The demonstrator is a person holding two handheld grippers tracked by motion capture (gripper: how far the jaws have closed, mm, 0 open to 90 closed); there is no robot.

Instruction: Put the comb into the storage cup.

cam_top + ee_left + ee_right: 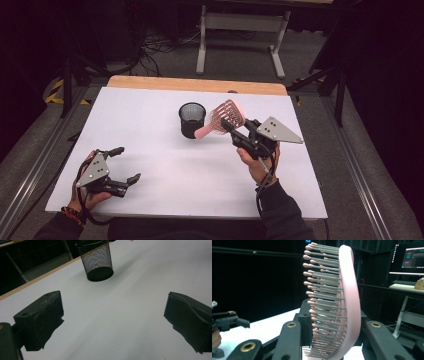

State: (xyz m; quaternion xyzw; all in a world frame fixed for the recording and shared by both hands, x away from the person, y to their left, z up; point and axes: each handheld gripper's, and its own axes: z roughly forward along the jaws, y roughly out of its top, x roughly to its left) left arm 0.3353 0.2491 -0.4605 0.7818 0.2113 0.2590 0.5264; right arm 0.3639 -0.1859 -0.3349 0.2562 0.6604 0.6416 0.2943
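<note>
Clearly, pink hairbrush (223,116) sits clamped inside right claw (235,132).

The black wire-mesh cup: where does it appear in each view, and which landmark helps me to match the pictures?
High view: the black wire-mesh cup stands upright near the table's centre, beside the pink hairbrush.
Left gripper view: top centre, upright, beyond the open jaws.
Right gripper view: I cannot find it; the hairbrush stands in front.
Shared landmark: the white tabletop.
</note>
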